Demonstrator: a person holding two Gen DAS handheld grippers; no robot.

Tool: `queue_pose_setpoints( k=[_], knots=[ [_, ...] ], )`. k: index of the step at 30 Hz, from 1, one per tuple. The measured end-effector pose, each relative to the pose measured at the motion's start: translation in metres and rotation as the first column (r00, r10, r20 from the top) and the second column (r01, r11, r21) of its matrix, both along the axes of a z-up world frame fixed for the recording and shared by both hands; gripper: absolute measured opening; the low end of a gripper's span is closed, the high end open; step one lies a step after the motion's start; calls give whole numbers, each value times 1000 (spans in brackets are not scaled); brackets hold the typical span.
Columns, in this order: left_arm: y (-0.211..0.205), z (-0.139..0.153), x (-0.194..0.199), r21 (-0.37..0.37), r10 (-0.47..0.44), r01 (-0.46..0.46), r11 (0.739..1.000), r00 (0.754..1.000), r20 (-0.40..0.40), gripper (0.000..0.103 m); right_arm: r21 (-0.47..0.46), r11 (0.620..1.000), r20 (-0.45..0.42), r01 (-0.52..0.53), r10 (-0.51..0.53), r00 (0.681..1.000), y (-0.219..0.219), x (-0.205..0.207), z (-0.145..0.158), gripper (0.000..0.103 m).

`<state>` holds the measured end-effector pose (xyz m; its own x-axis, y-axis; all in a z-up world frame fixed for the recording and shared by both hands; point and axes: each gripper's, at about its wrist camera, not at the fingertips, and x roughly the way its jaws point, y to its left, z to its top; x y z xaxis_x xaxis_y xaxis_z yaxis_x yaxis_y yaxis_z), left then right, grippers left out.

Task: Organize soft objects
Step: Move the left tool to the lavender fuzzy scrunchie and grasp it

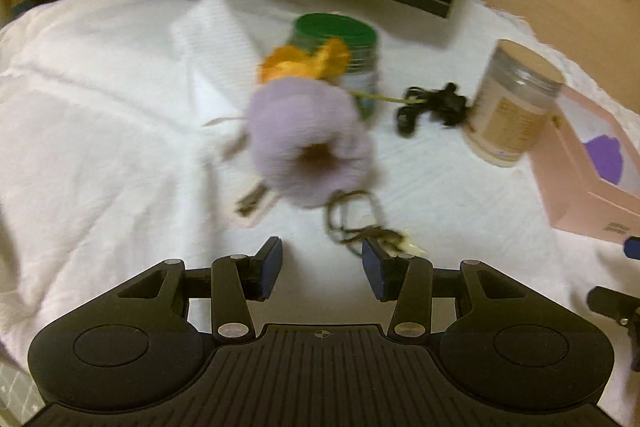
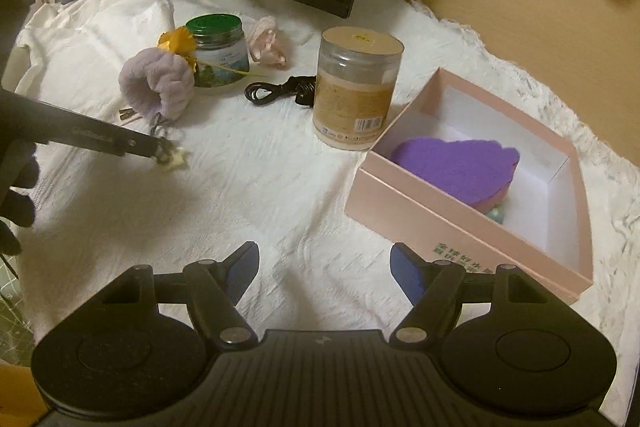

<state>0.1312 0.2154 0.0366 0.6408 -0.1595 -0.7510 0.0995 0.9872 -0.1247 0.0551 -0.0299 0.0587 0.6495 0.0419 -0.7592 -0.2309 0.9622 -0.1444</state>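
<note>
Dim warm light, fisheye-bent edges, left wrist view motion-blurred.

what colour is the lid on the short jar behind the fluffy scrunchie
Green lid; the right wrist view shows it best.

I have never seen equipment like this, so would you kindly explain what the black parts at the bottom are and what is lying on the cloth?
Each picture comes from a camera mounted on a handheld two-finger gripper, looking forward along its fingers. A person holds one in each hand. The black parts are the left gripper and the right gripper. Both are open and hold nothing.

On the white cloth lie a fluffy lilac scrunchie, an orange flower, a green-lidded jar, a pink fabric piece, a black cable and a tan-lidded jar. The open pink box holds a purple sponge. The left gripper's tips are near a small charm beside the scrunchie.
</note>
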Motion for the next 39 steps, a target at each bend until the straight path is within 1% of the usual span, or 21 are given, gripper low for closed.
queue_pose_setpoints(
  k=[2, 5, 7, 9, 13, 15, 17, 19, 20, 21, 23, 24, 26, 28, 29, 31, 33, 34, 36, 38, 39],
  knots=[
    [7, 0, 0, -18, 9, -9, 1000, 1000, -3, 48, 6, 1000, -5, 3, -3, 1000, 1, -1, -3, 73],
    [12, 3, -1, -130, -31, 32, 991, 999, 5, 48, 11, 1000, -16, 2, -2, 1000, 1, -4, -7, 73],
    [7, 4, -1, -177, -77, 78, 981, 997, 14, 48, 9, 1000, -24, 9, -8, 1000, 1, -6, -11, 74],
    [-3, 3, 2, -179, -110, 110, 978, 994, 11, 48, 7, 1000, -27, 17, -17, 1000, 0, -8, -12, 74],
    [-15, 0, 6, -183, -101, 100, 978, 995, 2, 48, 10, 999, -26, 40, -39, 999, -6, -12, -13, 74],
    [-15, -1, 7, -178, -81, 82, 981, 997, 12, 48, 9, 999, -28, 52, -52, 998, -9, -14, -14, 74],
    [-14, -1, 11, -151, -38, 40, 988, 999, 17, 48, 7, 998, -33, 65, -65, 997, -12, -16, -15, 74],
    [-13, -4, 20, -163, -14, 14, 987, 1000, 0, 48, 11, 997, -42, 79, -79, 996, -15, -18, -18, 74],
    [-15, -4, 22, -175, -17, 16, 984, 1000, -8, 48, 14, 996, -48, 85, -84, 995, -17, -19, -19, 74],
    [-19, -5, 23, -178, -39, 36, 983, 999, -10, 48, 17, 996, -54, 89, -88, 995, -18, -19, -20, 74],
    [-33, -5, 21, -166, -122, 120, 979, 992, -6, 48, 18, 996, -58, 91, -90, 994, -19, -20, -21, 74],
    [-39, -5, 17, -160, -173, 170, 972, 985, 0, 48, 19, 996, -57, 89, -88, 995, -19, -21, -21, 74],
    [-49, -2, 6, -159, -277, 275, 948, 961, 14, 48, 21, 996, -51, 85, -83, 995, -19, -21, -21, 74],
    [-49, 3, -3, -158, -316, 317, 935, 948, 37, 48, 24, 996, -50, 85, -84, 995, -19, -20, -21, 75],
    [-45, 7, -7, -155, -311, 317, 936, 949, 58, 48, 27, 996, -51, 87, -86, 995, -18, -19, -22, 75],
    [-33, 18, -10, -139, -247, 261, 955, 963, 112, 48, 33, 996, -56, 88, -86, 995, -16, -16, -23, 75],
    [-16, 29, -6, -129, -127, 151, 980, 976, 178, 48, 36, 996, -58, 80, -77, 995, -13, -16, -24, 75],
    [-5, 33, -2, -138, -45, 74, 988, 978, 202, 48, 34, 997, -57, 74, -72, 996, -11, -16, -24, 75],
    [13, 35, 13, -178, 76, -42, 983, 978, 194, 47, 27, 998, -54, 59, -58, 997, -7, -17, -23, 75],
    [26, 30, 35, -218, 131, -97, 971, 980, 149, 47, 25, 998, -52, 51, -49, 997, -5, -18, -22, 75],
    [29, 26, 43, -221, 135, -106, 970, 983, 122, 47, 25, 998, -53, 49, -47, 997, -5, -17, -22, 75]
  ],
)
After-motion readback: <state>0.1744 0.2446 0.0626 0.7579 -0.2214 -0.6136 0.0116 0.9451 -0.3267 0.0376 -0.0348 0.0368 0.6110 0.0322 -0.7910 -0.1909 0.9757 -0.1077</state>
